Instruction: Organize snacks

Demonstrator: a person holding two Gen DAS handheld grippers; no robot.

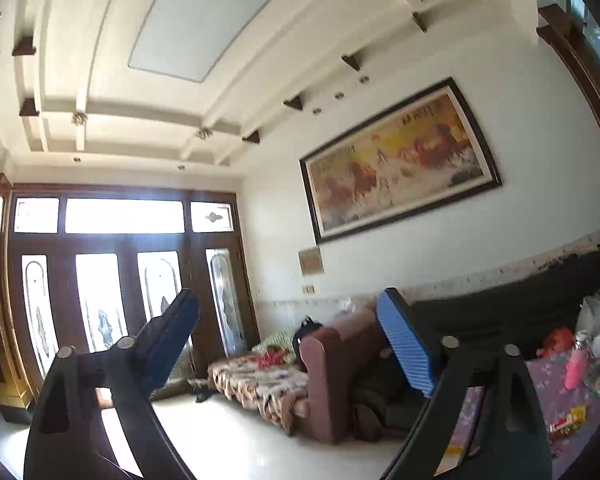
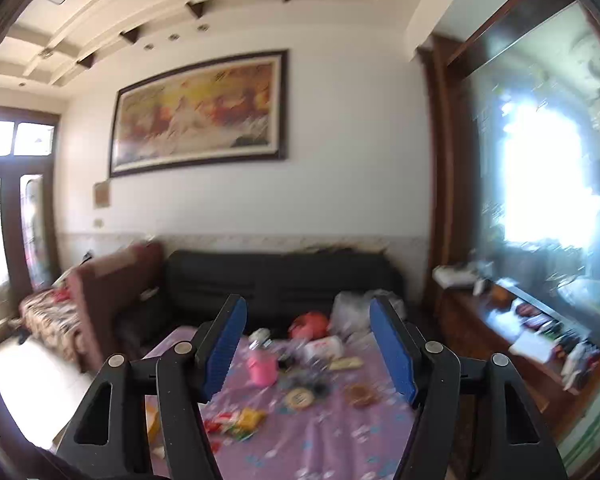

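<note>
Both claws are held up off the table and nothing is gripped. The left gripper [image 1: 288, 344] is spread wide with only the room seen between its pads; the right gripper [image 2: 308, 346] is parted less far, also empty.

The snacks lie on the table with the purple cloth [image 2: 332, 436]. In the right wrist view they are seen ahead of and below the claw: a red and yellow snack packet [image 2: 236, 424] near the left pad, two round snacks [image 2: 300, 397] further along, a pink cup [image 2: 262, 367] behind them. The packet's long axis seems to run left to right across the view, though blur makes this uncertain. The right hand is judged nearer and better aimed; a downward reach would be needed.

In the left wrist view the table is caught only at the lower right edge, with a pink bottle [image 1: 576, 364] and a few small packets [image 1: 568, 424] visible, so the snacks lie right of and below that claw. Ceiling, doors [image 1: 112, 300] and a framed painting [image 1: 400, 160] fill the rest. A black sofa [image 2: 280, 280] behind the table and a cabinet [image 2: 512, 340] at the right are shown only by the right view.
</note>
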